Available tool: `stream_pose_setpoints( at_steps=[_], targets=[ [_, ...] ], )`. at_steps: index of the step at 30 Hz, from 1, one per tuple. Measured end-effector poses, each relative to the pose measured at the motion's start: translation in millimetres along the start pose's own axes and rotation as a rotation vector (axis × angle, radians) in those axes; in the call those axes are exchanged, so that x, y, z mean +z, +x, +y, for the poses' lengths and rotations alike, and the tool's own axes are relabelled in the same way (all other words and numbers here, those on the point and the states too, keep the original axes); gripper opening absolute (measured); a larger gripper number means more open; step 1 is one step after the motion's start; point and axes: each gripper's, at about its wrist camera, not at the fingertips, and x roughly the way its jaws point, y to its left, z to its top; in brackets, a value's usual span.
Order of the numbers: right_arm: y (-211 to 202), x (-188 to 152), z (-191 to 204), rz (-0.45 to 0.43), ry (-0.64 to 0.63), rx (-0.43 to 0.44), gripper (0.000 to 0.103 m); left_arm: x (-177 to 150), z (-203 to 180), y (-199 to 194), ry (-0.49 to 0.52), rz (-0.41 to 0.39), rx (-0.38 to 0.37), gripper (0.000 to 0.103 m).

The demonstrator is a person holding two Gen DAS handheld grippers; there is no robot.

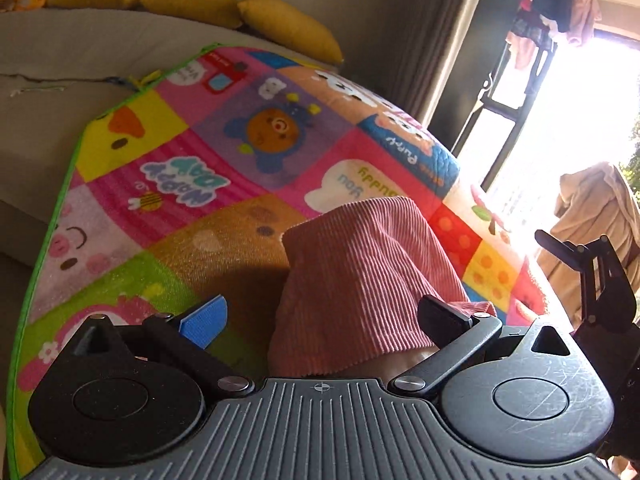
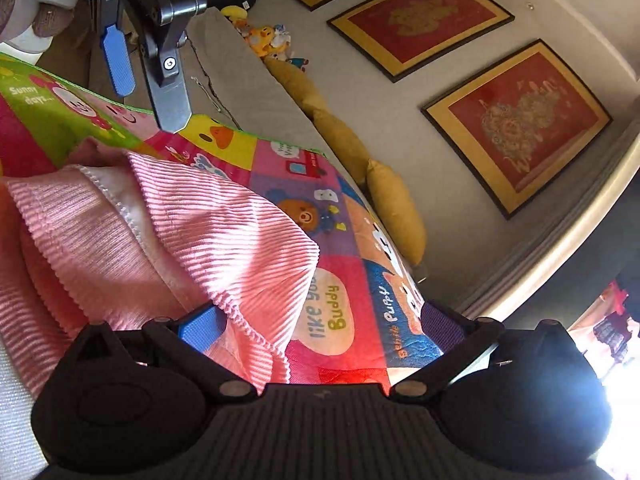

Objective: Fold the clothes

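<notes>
Colourful play mat [image 1: 168, 200] bears pink ribbed garment [image 2: 224, 240], no containers.

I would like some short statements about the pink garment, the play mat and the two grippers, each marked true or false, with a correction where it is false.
1. The pink ribbed garment lies on a colourful play mat. True.
2. The right gripper is clamped on the garment. False: its jaws stand wide open, though the cloth lies against the blue pad.
3. The left gripper is open. True.
4. The cushions behind the mat are blue. False: they are yellow.
5. Framed red pictures hang on the wall. True.
6. The garment is plain white. False: it is pink.
</notes>
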Motion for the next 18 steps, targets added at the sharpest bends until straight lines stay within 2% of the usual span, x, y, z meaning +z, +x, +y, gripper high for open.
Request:
stream_pose_setpoints(
  at_steps=[4,6,8,12,18],
  targets=[
    [18.0,5.4,13.8,-0.034,-0.035,-0.030,0.103,-2.0,-8.5,8.0,0.010,0.019,-0.019,0.103],
    [23.8,3.8,13.9,-0.056,-0.036,-0.141,0.103,0.7,-12.5,6.4,0.011,0.009,-0.022,0.103],
    [20.1,0.6,-0.4,-0.074,0.016,-0.235,0.103,4.4,-14.5,1.3,0.010,-0.012,-0.025,0.103],
    [0.2,-19.2,-39.4,-0.060,0.145,-0.355,0.103,15.2,-17.0,-2.3,-0.012,-0.048,-0.020,0.103],
    [-19.6,-46.6,-52.0,-0.044,0.160,-0.418,0.103,24.2,-25.5,28.9,-0.048,-0.026,-0.001,0.103]
  ],
)
